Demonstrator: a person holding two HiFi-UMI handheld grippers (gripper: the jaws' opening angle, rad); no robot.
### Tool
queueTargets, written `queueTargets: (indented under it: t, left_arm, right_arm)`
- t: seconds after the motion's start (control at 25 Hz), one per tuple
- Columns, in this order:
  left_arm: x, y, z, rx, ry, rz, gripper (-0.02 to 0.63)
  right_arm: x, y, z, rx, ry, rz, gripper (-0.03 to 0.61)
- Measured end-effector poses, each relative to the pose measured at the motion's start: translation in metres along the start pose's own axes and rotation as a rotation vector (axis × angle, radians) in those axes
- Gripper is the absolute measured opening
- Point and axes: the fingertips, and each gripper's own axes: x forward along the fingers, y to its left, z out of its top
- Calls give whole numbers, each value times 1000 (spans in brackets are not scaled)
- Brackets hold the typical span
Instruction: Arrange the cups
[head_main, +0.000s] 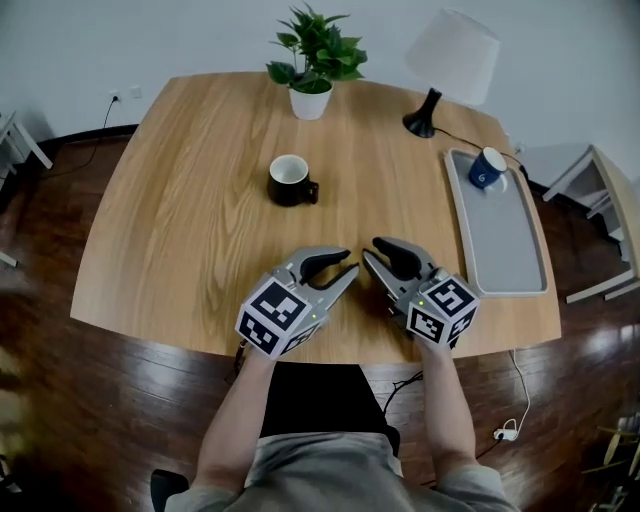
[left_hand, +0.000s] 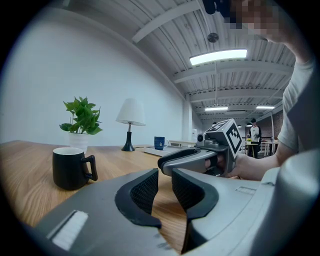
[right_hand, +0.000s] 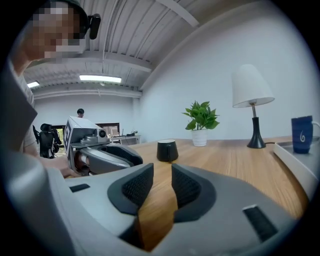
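A black mug (head_main: 292, 181) with a white inside stands upright in the middle of the round wooden table (head_main: 180, 230), handle to the right. A blue cup (head_main: 487, 168) stands at the far end of the grey tray (head_main: 500, 240) on the right. My left gripper (head_main: 348, 262) and right gripper (head_main: 371, 249) sit side by side near the front edge, tips almost meeting, both open with nothing between their pads. The left gripper view has the mug (left_hand: 72, 167) ahead on the left and the blue cup (left_hand: 159, 143) far off. The right gripper view shows the mug (right_hand: 167, 150) straight ahead.
A potted plant (head_main: 312, 60) and a table lamp (head_main: 450, 65) stand at the table's far edge, the lamp's cord running toward the tray. Chairs and side tables stand on the dark floor around the table. A person stands far off in the room.
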Motion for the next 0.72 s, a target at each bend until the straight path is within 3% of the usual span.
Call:
queueTargets:
  t: [0.16, 0.72]
  left_arm:
    - [-3, 1, -1, -1, 8, 1, 95]
    - [-4, 3, -2, 0, 9, 2, 95]
  right_arm:
    - [-2, 4, 4, -8, -46, -1, 106]
    - [0, 4, 3, -9, -47, 0, 106]
